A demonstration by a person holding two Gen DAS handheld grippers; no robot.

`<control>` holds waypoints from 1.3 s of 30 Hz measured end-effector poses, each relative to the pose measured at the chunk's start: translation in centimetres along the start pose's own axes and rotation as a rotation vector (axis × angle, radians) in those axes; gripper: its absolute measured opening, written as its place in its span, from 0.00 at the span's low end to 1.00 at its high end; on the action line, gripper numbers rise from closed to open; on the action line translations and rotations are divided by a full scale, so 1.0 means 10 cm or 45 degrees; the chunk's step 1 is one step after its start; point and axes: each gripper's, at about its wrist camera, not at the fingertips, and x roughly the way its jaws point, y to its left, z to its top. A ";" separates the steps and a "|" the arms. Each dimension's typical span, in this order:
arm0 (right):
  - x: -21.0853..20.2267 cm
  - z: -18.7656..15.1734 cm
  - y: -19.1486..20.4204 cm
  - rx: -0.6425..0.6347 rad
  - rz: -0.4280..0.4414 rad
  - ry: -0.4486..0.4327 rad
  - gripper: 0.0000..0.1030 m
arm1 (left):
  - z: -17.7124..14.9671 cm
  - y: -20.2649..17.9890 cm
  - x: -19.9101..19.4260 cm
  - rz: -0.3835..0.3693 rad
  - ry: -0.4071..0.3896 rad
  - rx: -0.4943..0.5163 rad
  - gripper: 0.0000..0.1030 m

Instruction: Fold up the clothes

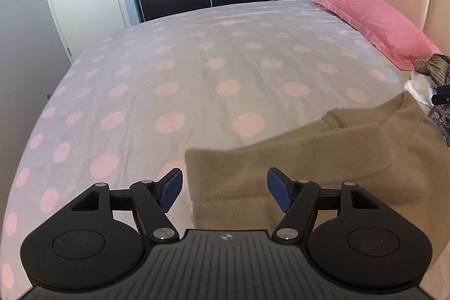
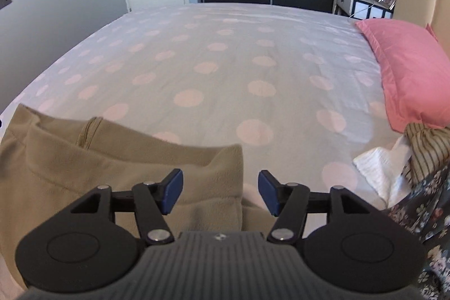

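A tan fleece garment (image 1: 323, 156) lies folded on the bed near the front edge; it also shows in the right wrist view (image 2: 112, 167). My left gripper (image 1: 225, 191) is open, its blue pads either side of the garment's left corner, just above it. My right gripper (image 2: 220, 194) is open over the garment's right corner. Neither holds anything. The right gripper's tip (image 1: 441, 96) shows at the far right of the left wrist view.
The bed has a white cover with pink dots (image 1: 197, 69). A pink pillow (image 1: 377, 24) lies by the headboard. A pile of other clothes, striped (image 2: 430, 148), white (image 2: 379, 167) and floral (image 2: 422, 215), sits to the right. A dark wardrobe and a door stand behind.
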 end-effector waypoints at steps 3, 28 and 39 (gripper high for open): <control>0.09 -0.08 0.08 -0.045 0.002 0.004 0.67 | -0.16 0.05 0.11 0.000 0.006 -0.043 0.63; -0.11 -0.25 0.20 -0.160 -0.161 -0.323 0.14 | -0.16 0.25 0.01 -0.049 -0.341 -0.382 0.13; 0.91 -0.01 0.04 0.098 -0.195 -0.115 0.15 | -0.21 0.40 0.91 0.124 -0.085 -0.448 0.14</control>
